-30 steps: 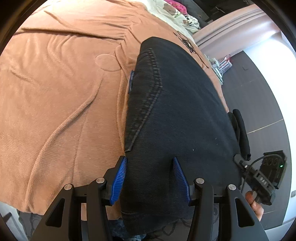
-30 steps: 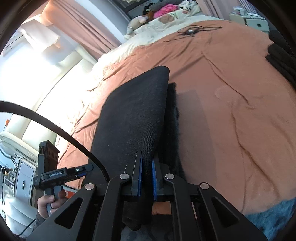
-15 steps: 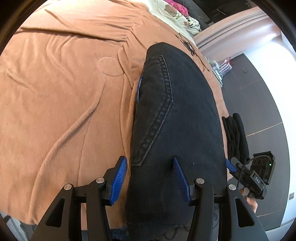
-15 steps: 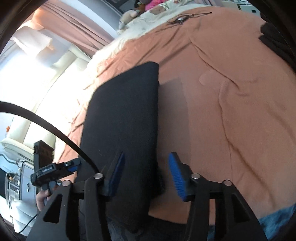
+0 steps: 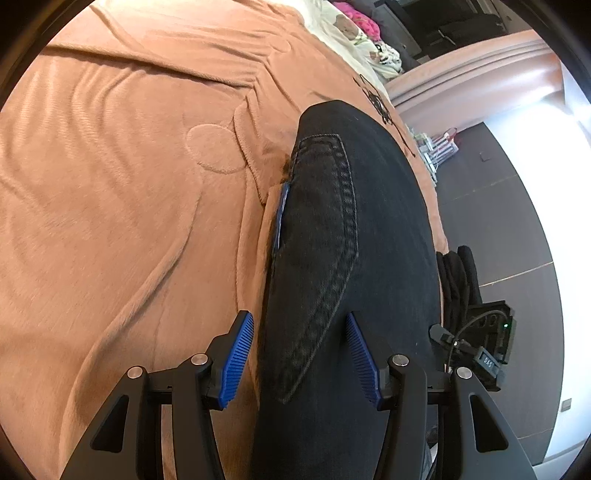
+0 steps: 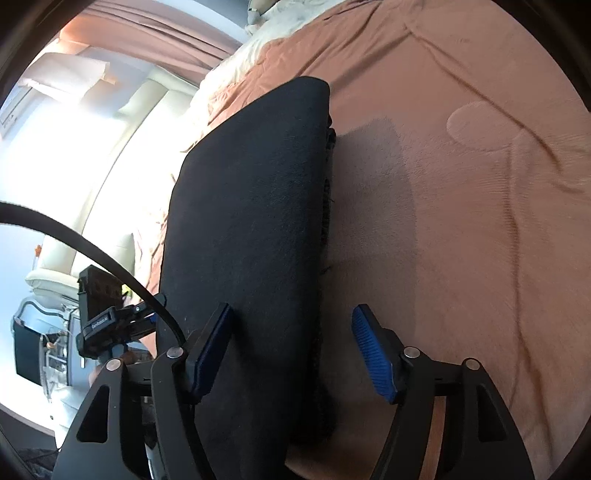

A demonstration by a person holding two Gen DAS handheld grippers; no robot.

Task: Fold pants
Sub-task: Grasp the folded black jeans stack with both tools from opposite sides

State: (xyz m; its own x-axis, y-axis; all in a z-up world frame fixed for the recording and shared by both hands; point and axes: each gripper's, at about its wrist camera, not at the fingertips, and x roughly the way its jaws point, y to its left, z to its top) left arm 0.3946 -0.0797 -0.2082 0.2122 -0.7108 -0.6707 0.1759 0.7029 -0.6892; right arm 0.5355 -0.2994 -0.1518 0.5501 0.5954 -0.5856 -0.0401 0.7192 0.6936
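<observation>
Folded black pants [image 5: 354,258] lie on a bed covered by a rust-orange blanket [image 5: 129,203], running from the bottom centre of the left wrist view up toward the upper right, back pocket [image 5: 325,236] facing up. The left gripper [image 5: 300,356] sits at the bottom of that frame with its jaws partly apart, blue pads [image 5: 238,356] straddling the near edge of the pants without pressing on the cloth. In the right wrist view the pants [image 6: 255,221] fill the centre, their plain side up. The right gripper [image 6: 291,349] has just been opening; its jaws now stand wide, the left pad over the fabric and the right one over bare blanket [image 6: 461,221], nothing clamped between them. Cream pillows [image 6: 280,14] show at the top of that frame, and a dark floor [image 5: 517,221] at the right of the left view.
</observation>
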